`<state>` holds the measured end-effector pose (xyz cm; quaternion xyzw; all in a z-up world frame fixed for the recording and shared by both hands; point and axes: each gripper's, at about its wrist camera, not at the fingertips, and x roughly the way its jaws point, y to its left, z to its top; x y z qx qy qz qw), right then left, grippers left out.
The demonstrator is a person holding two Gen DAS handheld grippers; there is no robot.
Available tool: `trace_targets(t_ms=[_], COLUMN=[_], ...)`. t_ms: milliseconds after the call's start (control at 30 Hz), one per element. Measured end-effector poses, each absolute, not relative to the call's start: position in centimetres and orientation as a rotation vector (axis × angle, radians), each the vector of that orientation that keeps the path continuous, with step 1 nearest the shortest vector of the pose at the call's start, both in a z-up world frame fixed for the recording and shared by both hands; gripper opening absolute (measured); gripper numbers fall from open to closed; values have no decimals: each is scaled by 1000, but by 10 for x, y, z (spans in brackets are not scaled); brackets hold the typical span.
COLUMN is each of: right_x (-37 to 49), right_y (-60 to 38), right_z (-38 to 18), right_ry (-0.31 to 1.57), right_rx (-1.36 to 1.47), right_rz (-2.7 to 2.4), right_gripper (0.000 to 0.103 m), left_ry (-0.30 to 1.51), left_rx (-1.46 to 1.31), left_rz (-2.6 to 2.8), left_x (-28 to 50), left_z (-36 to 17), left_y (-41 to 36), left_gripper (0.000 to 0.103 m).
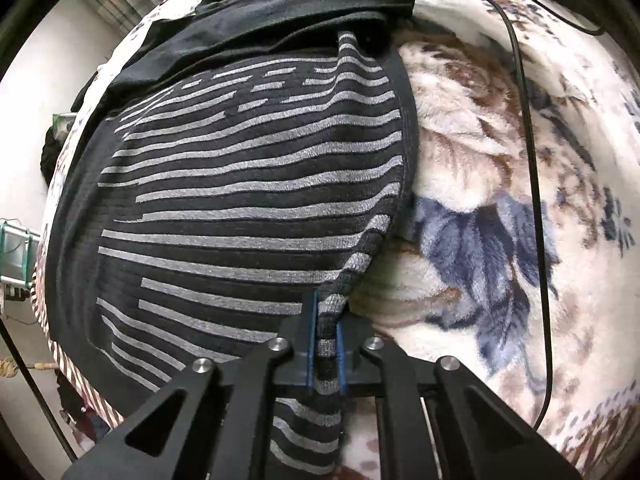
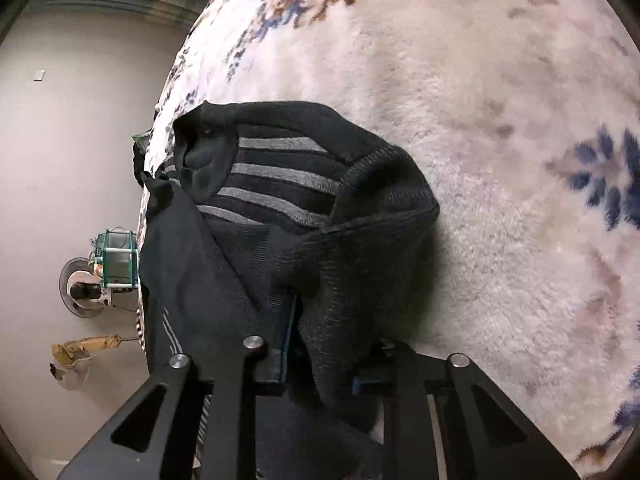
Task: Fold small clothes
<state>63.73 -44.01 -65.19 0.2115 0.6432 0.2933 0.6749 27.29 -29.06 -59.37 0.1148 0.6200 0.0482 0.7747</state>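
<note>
A black knit garment with grey stripes (image 1: pixel 248 184) lies spread on a floral fleece blanket (image 1: pixel 480 160). My left gripper (image 1: pixel 326 320) is shut on its near right corner, and the striped hem runs between the blue pads. In the right wrist view the same garment (image 2: pixel 280 184) is bunched up, its ribbed black edge folded over. My right gripper (image 2: pixel 328 344) is shut on that ribbed edge, thick fabric filling the gap between its fingers. A plain dark garment (image 1: pixel 280 20) lies across the far end of the striped one and shows beside it as the dark cloth (image 2: pixel 188 280).
A thin black cable (image 1: pixel 528 140) runs down the blanket to the right of the garment. The blanket (image 2: pixel 480 120) stretches wide on the right. Beyond the bed's left edge are pale floor, a green-framed box (image 2: pixel 116 260) and small clutter.
</note>
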Motion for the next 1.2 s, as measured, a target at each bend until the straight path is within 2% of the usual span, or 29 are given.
trace_targets(t_ms=[300,567,633,867,933,1000,1067,1100,1200], right_x=[630,625,626,626,624,623,621,621,618], right_y=[-439,-420,-409,-362,-359,-370,-387,-399,-428], right_z=[-608,-555,-537,-534,-548,-561,-573,-580,-594], right_ry=[1378,1312,1289,1343,1373,1408,1425,1436,1464], right_rx=[439,467,471,270,157,134,130,138,195], right_rz=[680,715,722,667,596,557,533,508,461], right_gripper=[14,12,7,7,7,7,7,7,8], left_ry=[1275,1197,1183,1178,1184,1171,1178,1189,1259], left_rx=[178,109,122,98,44,-10,40,66,110], left_rz=[125,233,257,254,203,89,30,-15,-92], left_x=[264,258,256,240,234,226,220,217,215], left_z=[-550,-500,-498,-512,-515,-518,-525,-531,-553], left_y=[-274,-212,-194,-139,-131,-136,-149,-158,-182], left_gripper=[5,4,4,4,8,21,61,64,64])
